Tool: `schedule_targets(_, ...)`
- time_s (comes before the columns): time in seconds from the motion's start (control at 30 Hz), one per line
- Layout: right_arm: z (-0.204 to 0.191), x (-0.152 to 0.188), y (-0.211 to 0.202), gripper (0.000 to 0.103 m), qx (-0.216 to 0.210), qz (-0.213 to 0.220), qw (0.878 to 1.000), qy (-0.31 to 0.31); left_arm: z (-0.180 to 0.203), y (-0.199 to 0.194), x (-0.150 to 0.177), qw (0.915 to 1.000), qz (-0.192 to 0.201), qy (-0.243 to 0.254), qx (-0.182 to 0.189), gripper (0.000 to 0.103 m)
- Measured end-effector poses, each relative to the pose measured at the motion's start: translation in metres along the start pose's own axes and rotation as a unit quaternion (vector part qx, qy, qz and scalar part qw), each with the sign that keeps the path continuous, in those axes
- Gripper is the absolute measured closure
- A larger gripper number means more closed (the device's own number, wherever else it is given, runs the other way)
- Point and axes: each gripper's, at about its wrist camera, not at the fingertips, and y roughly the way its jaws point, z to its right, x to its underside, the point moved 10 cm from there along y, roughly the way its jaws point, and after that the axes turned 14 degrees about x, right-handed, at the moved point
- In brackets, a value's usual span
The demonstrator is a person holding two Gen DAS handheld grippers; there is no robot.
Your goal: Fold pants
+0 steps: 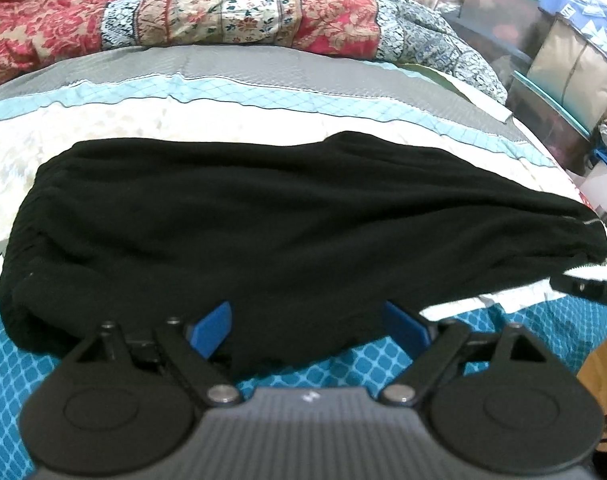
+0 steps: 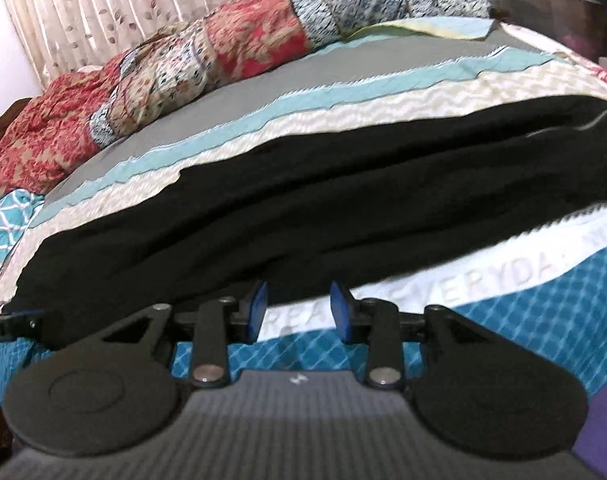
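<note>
A bed with a striped cover of grey, light blue, cream and teal fills the room. The black pants lie flat across the cream stripe in the middle of the bed, stretched out sideways. Near the pants' front edge, the left gripper has its blue jaws wide apart over the black cloth, holding nothing. The right gripper sits just below the pants' front edge, jaws partly apart and empty. Behind the pants lies a crumpled flowery quilt
</note>
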Motion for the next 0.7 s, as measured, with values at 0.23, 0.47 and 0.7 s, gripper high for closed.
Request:
schedule_targets(0.23, -0.015, -0.007, -0.001, 0.065, -0.013, 0.011, 1.000, -0.002, -0.004, -0.004, -0.005, 0.9999, 0.012, -0.009, -0.003, 0.017)
schedule_targets(0.47, -0.040, -0.020, 0.003, 0.065, -0.041, 0.028, 0.999, -0.012, -0.018, -0.015, -0.027, 0.9989, 0.040, -0.024, -0.008, 0.017)
schedule_targets(0.7, -0.079, -0.023, 0.023, 0.065, -0.079, 0.024, 0.996, -0.041, -0.029, -0.010, -0.044, 0.9983, 0.048, -0.027, -0.017, 0.017)
